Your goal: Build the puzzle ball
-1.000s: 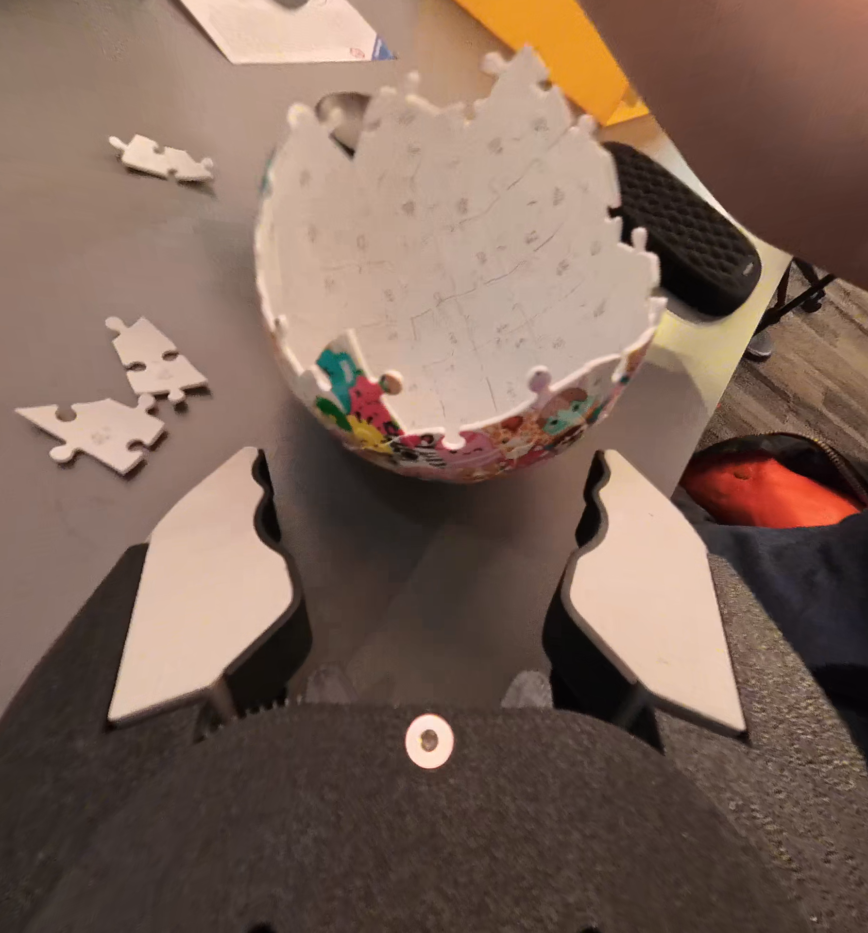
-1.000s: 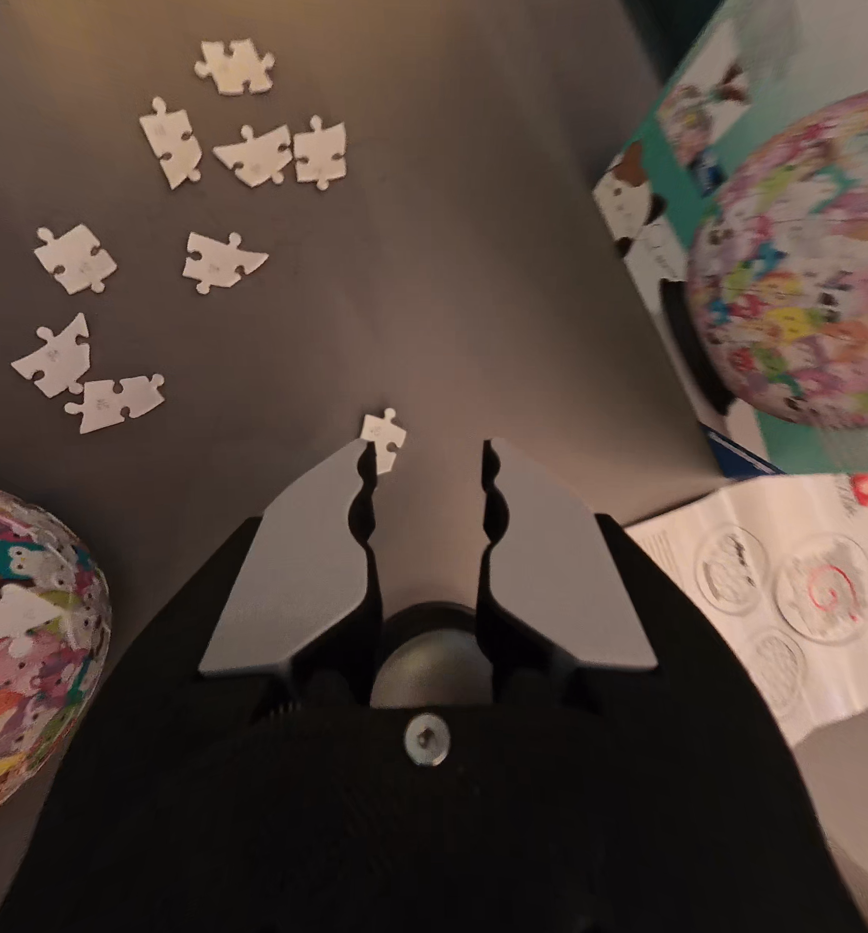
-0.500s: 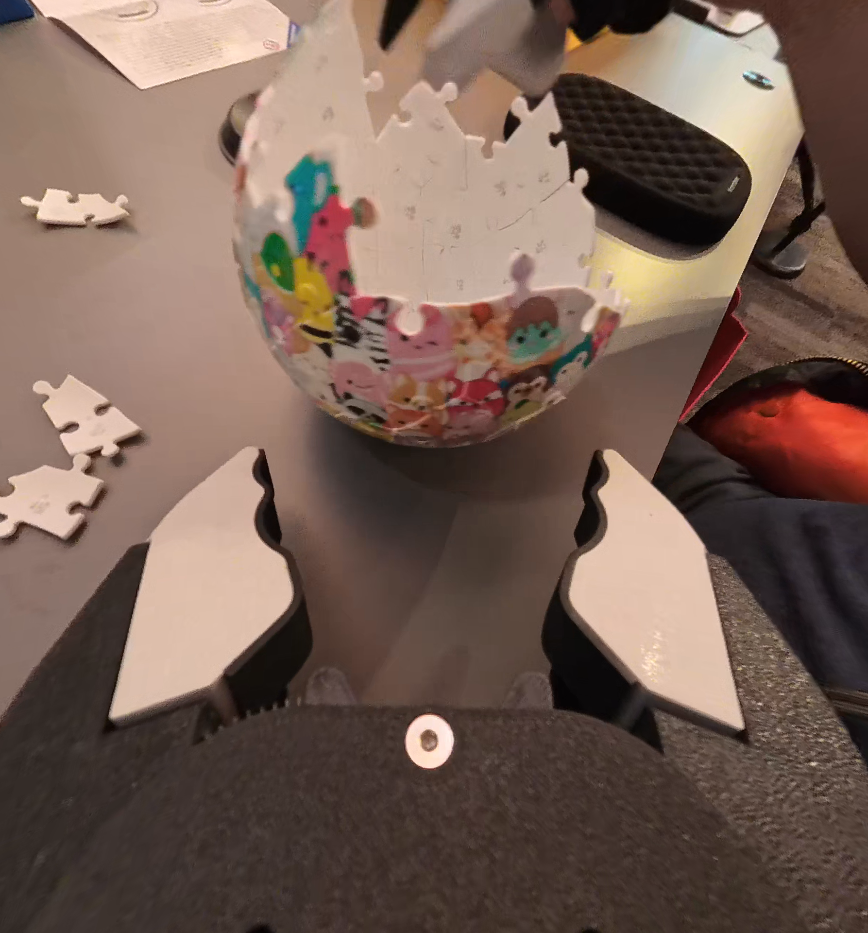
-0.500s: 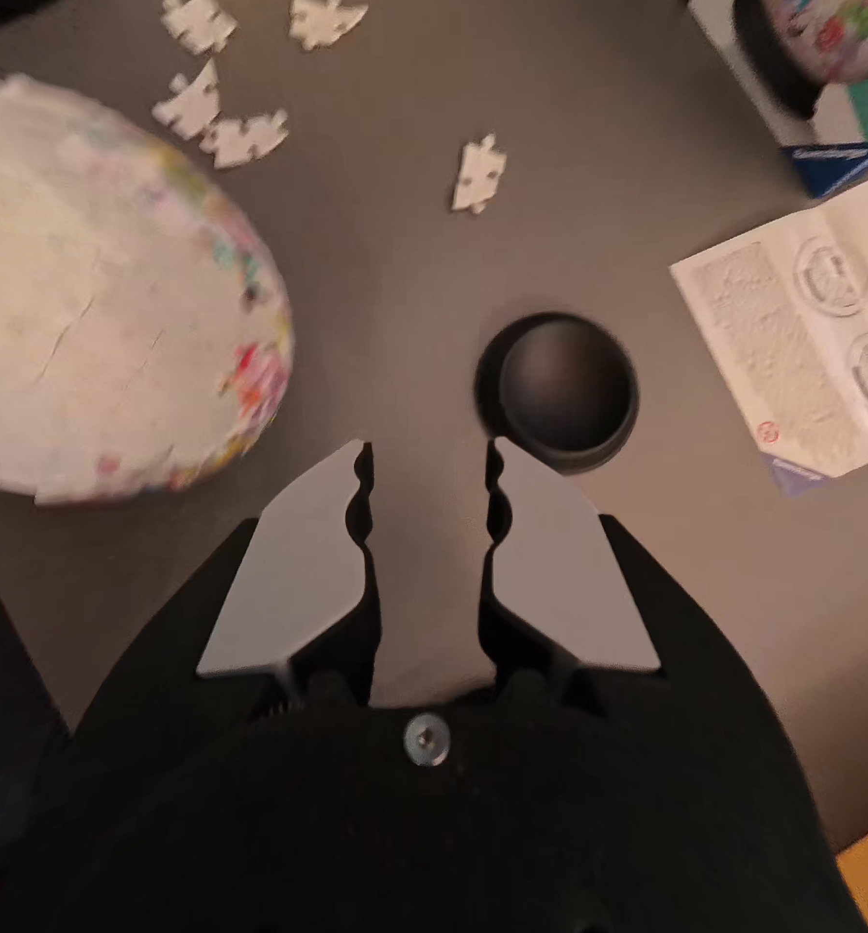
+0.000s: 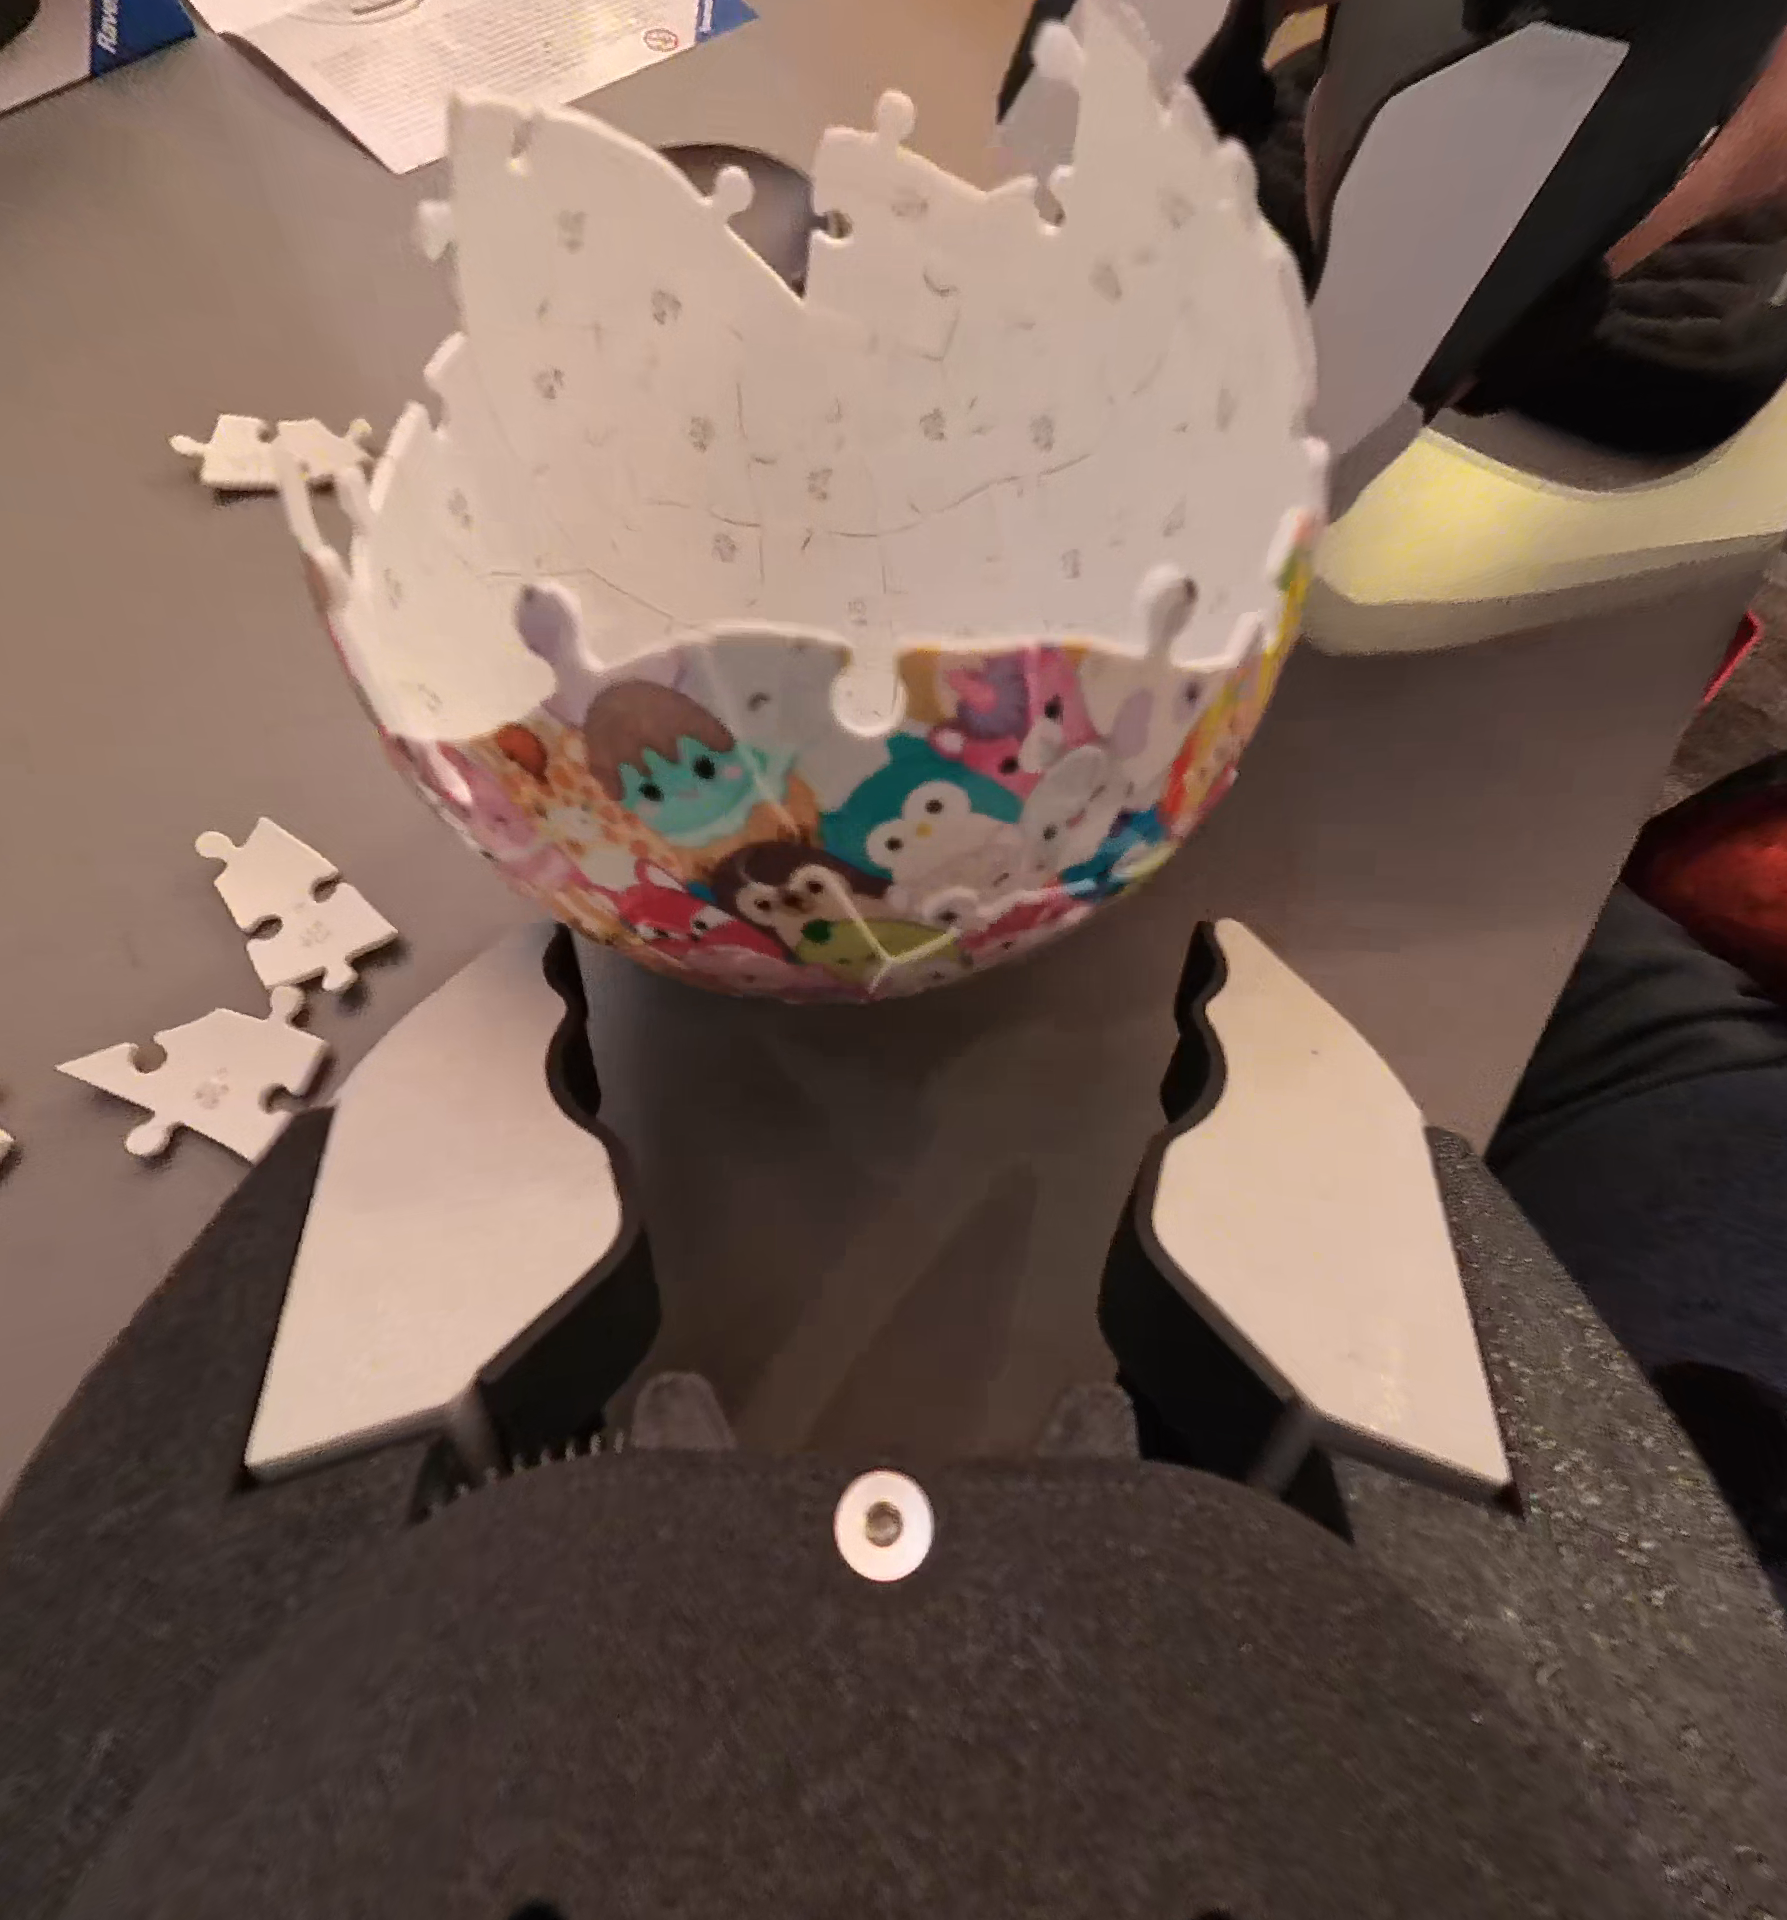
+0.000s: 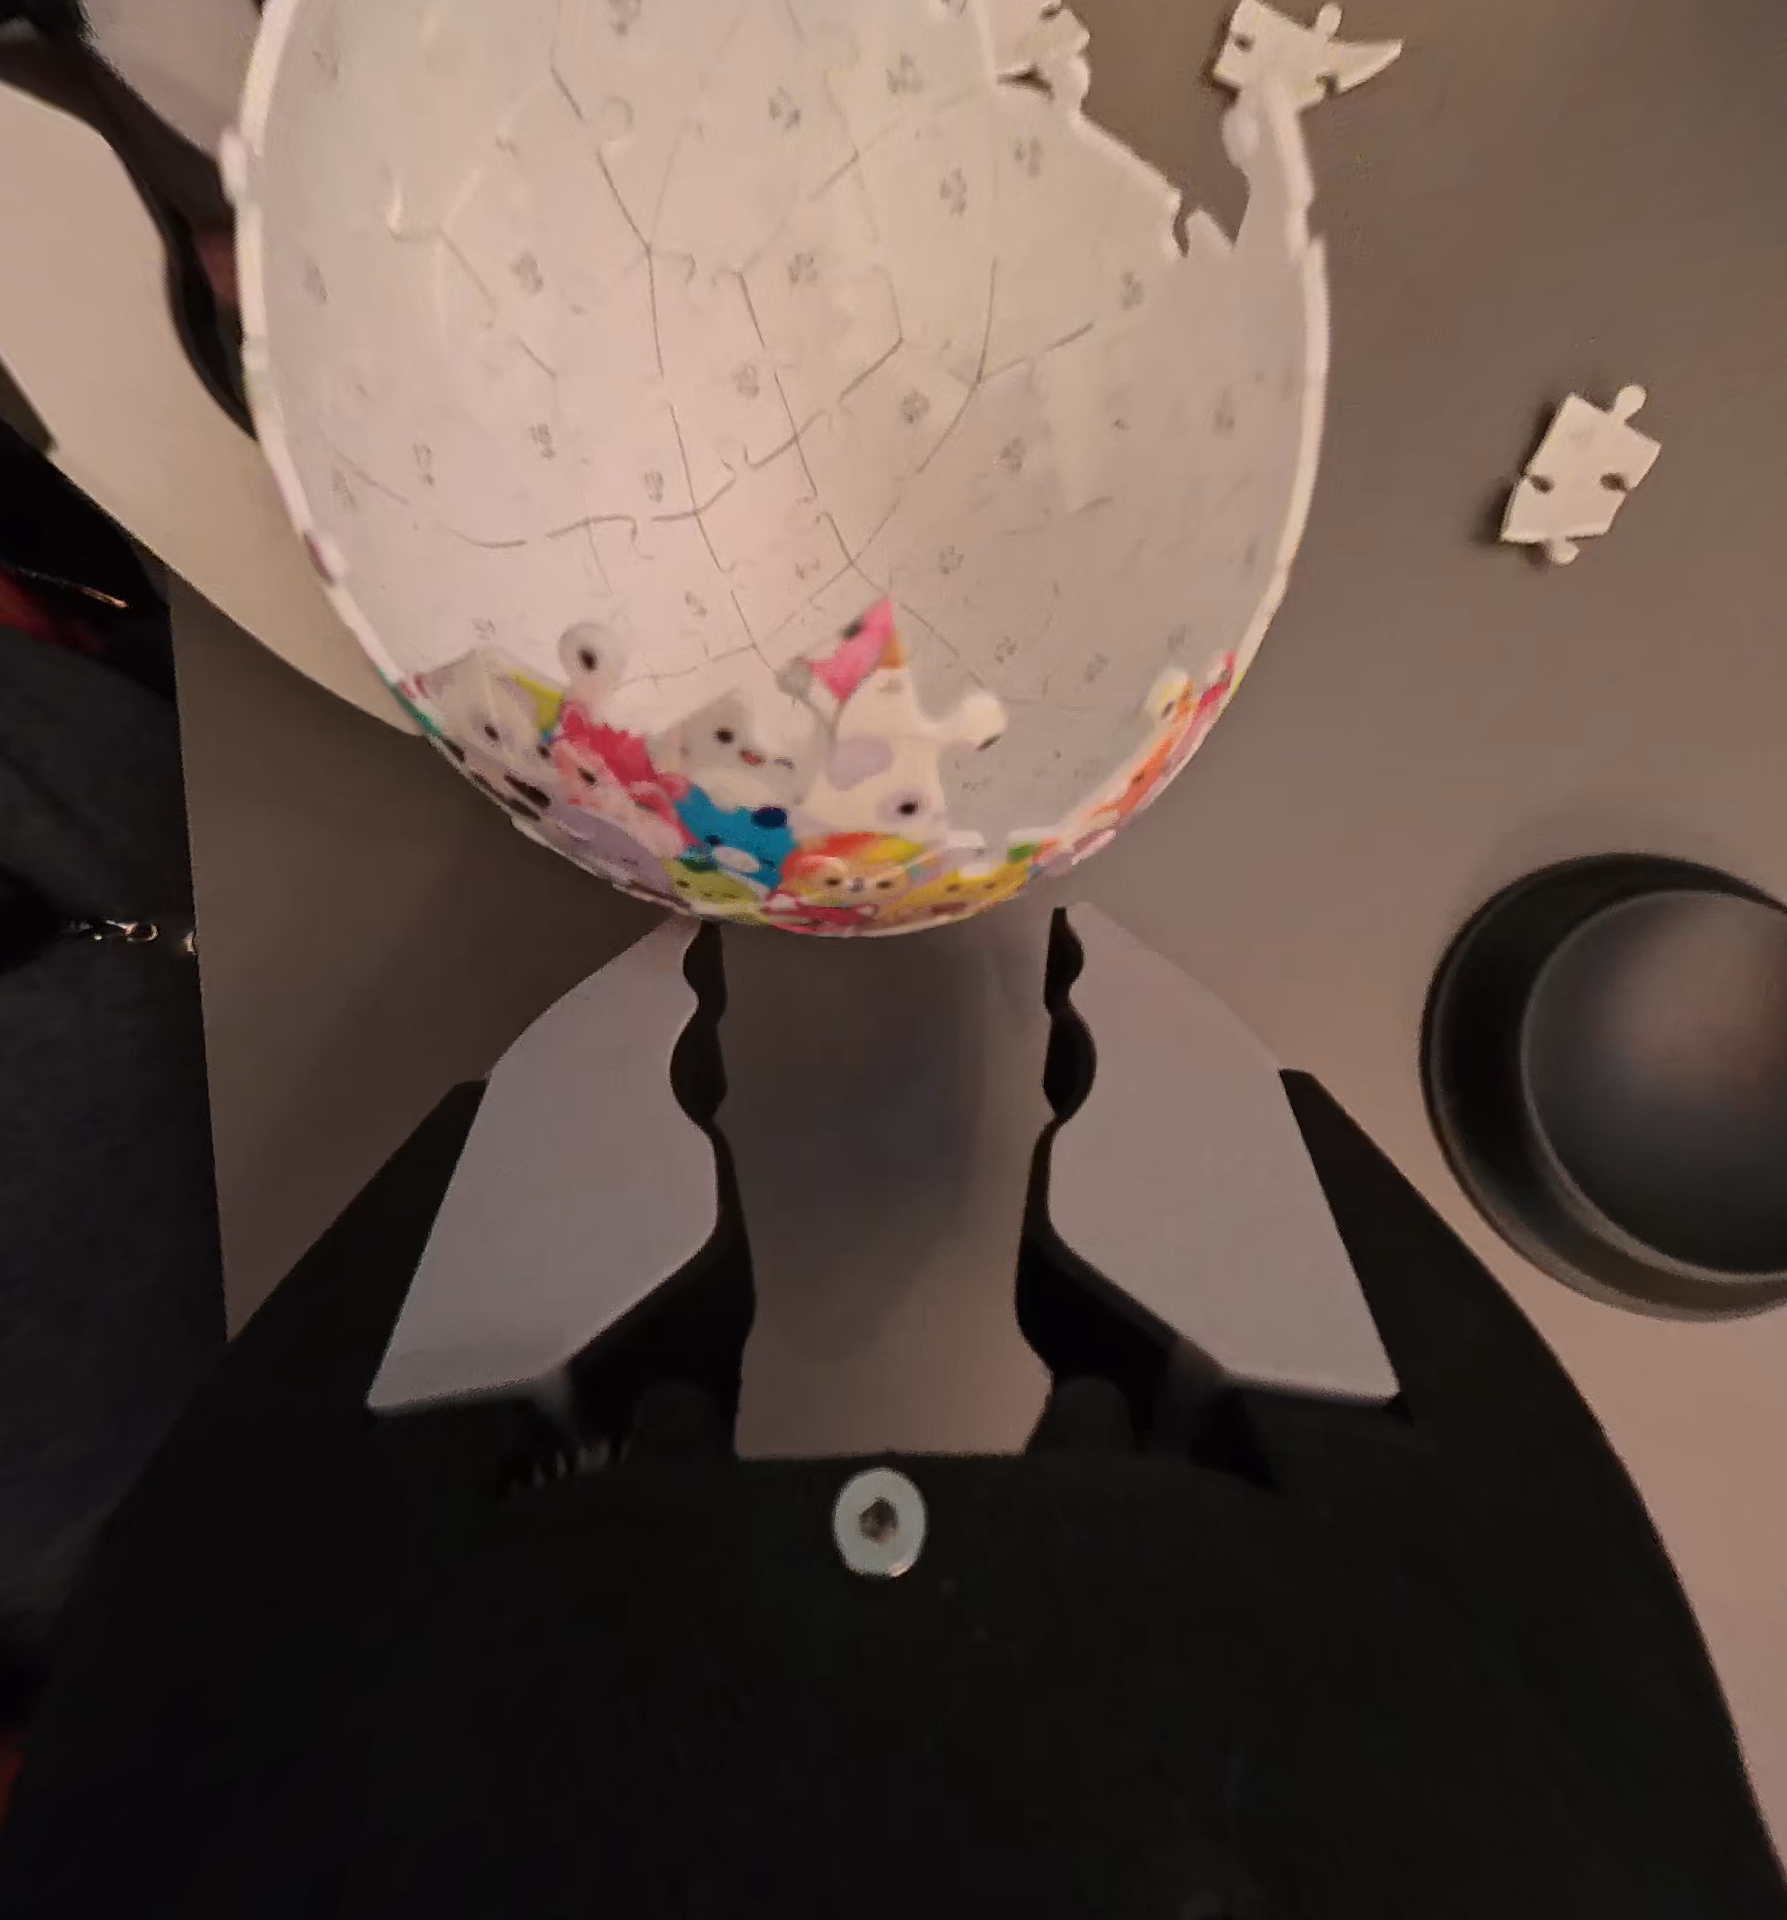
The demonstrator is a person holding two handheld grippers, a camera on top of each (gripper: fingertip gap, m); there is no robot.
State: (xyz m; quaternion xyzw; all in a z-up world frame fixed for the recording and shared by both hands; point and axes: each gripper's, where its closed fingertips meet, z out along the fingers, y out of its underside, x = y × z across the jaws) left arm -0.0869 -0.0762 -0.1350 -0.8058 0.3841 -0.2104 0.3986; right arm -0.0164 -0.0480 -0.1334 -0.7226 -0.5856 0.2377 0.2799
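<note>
The puzzle ball (image 5: 847, 499) is a half-built shell, white inside and with colourful cartoon animals outside, and rests open side up on the grey table (image 5: 89, 675). My left gripper (image 5: 881, 935) is open and empty, with its fingertips just short of the ball's lower near side. My right gripper (image 6: 878, 925) is open less wide and empty, with its tips at the ball's (image 6: 764, 364) lower wall on the opposite side. It also shows beyond the ball in the left wrist view (image 5: 1440, 208). Loose white pieces (image 5: 297, 925) lie to the left.
A black round stand (image 6: 1647, 1081) sits right of the ball. Single pieces (image 6: 1580, 478) lie past it. A paper leaflet (image 5: 473, 52) and a box corner (image 5: 130, 31) are at the far edge. The table edge, dark clothing (image 5: 1678, 1143) and an orange-red thing (image 5: 1762, 873) are to the right.
My right gripper swung away from the loose pieces to the ball and opened wider. My left gripper moved in close to the ball and stayed open.
</note>
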